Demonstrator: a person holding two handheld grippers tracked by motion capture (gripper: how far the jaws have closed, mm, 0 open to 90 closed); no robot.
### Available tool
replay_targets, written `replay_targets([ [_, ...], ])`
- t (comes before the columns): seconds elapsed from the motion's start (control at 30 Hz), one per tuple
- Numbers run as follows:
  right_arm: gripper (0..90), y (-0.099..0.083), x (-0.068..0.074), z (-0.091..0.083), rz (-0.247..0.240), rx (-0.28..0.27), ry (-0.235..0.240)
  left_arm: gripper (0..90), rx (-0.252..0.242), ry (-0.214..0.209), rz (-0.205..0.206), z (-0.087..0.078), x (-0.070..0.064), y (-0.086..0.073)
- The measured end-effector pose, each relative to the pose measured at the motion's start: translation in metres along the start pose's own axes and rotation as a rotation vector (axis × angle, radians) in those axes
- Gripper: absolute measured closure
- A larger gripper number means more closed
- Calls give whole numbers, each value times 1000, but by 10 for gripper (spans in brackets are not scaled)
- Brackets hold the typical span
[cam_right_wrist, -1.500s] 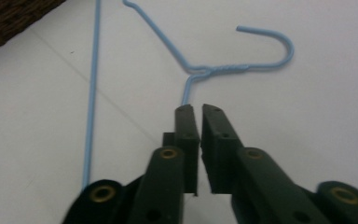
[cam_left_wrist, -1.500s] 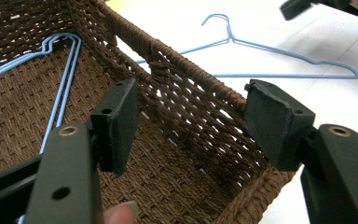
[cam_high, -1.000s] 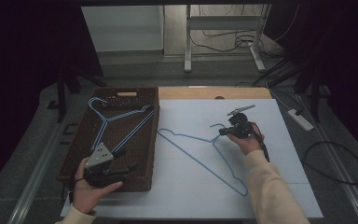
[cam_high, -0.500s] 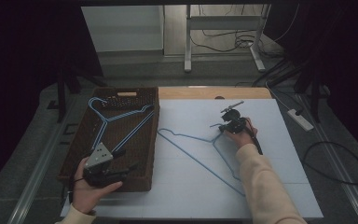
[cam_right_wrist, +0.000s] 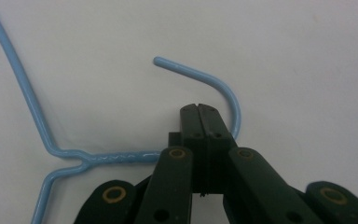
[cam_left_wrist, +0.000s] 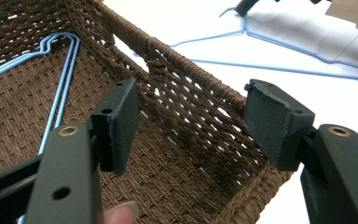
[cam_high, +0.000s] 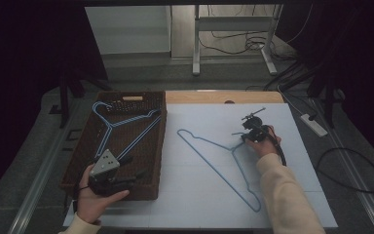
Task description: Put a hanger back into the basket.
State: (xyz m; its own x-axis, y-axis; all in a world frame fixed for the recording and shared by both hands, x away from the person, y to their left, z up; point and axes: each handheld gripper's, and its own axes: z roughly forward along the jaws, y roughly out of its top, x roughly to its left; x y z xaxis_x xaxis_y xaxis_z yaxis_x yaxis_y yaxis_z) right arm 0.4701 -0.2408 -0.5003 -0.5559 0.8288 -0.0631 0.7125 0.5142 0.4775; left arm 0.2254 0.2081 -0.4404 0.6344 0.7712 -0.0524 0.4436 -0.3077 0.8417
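Hanger (cam_high: 217,157) lies flat on the white table (cam_high: 297,161), centre of the high view, its neck pinched between the fully closed jaws of the right gripper (cam_right_wrist: 199,108). Gripped so near the hook, its long wire frame could swing or slip out when lifted. The left gripper (cam_left_wrist: 191,121) is wide open and empty over the basket's (cam_high: 160,141) lower corner.

Left hand (cam_high: 93,197): enters from the bottom edge, wrapped around the left gripper (cam_left_wrist: 191,116); jaws spread wide apart, nothing between them. Right forearm (cam_high: 285,195): light sleeve, reaching forward. Right hand (cam_high: 261,145): holds the right gripper (cam_right_wrist: 199,110); jaws pressed together, tips pointing down at the surface.
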Motion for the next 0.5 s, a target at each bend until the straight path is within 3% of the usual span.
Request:
replay_targets([
  [0.17, 899, -21, -8, -13, 49, 16, -16, 368, 3, -3, 2, 1, -1, 0],
  [0.3, 899, -40, -9, -25, 80, 33, 0, 368, 3, -5, 3, 1, -2, 1],
  [0.5, 899, -62, -1, -39, 76, 55, 13, 369, 2, -5, 4, 2, -3, 2],
])
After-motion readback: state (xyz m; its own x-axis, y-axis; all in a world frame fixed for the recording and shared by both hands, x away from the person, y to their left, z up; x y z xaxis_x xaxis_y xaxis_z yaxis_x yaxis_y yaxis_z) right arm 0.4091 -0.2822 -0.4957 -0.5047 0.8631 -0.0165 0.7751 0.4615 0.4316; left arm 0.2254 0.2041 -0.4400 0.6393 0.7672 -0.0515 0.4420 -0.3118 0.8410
